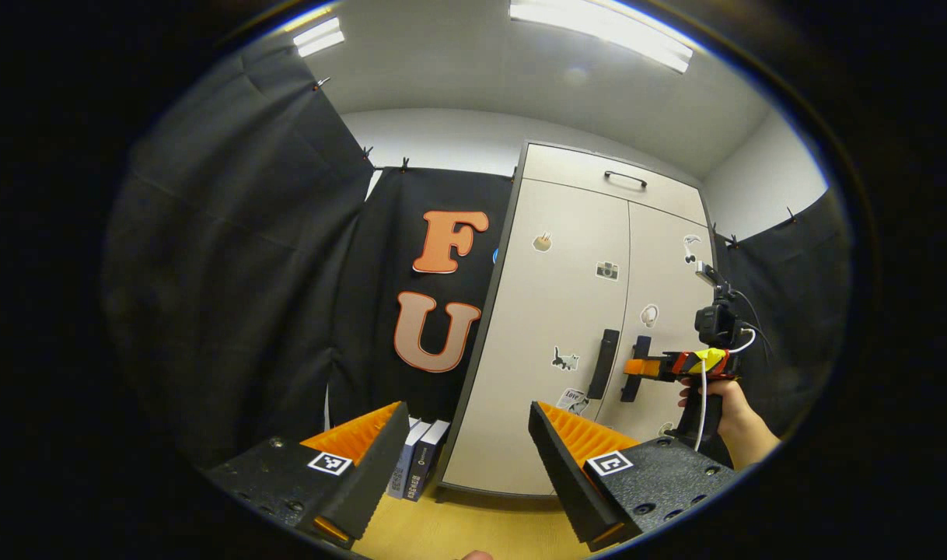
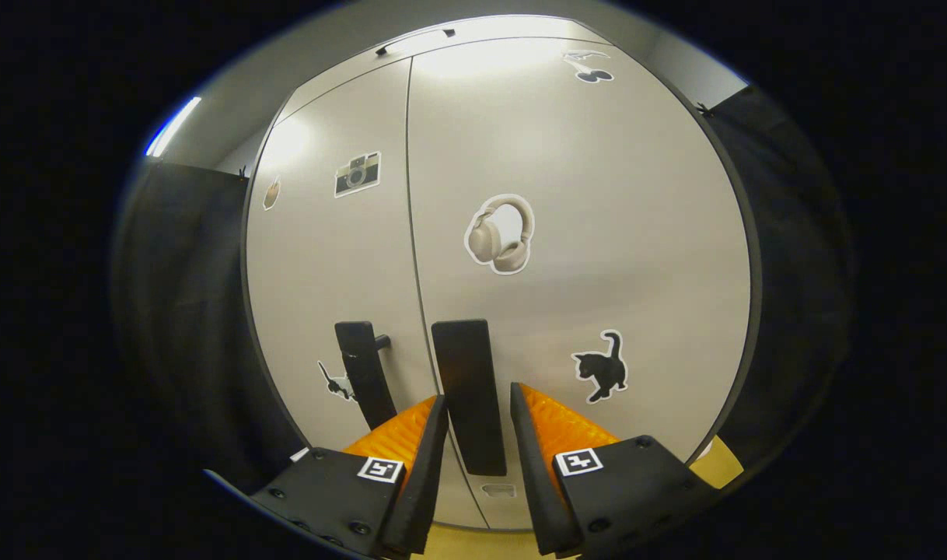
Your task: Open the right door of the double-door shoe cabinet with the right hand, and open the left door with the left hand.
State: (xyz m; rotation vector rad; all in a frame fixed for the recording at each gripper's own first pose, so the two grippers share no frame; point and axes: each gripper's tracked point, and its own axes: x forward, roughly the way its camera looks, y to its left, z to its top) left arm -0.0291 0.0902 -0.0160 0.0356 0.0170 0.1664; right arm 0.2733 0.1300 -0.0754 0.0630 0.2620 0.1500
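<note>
Left gripper view: my left gripper (image 1: 466, 459) hangs wide open and empty, well short of the left door handle (image 1: 603, 363); both doors are closed. Right gripper view: my right gripper (image 2: 473, 435) straddles the right door handle (image 2: 467, 393), fingers partly open, not visibly pressing it, positioned for the pull.

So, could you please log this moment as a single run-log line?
right tool: straddling black bar handle of right beige door, not clamped | left tool: open, back from cabinet | both doors closed

Right door handle (image 2: 468, 393) sits between the right tongs (image 2: 473, 435), left handle (image 2: 365, 373) beside it
</note>
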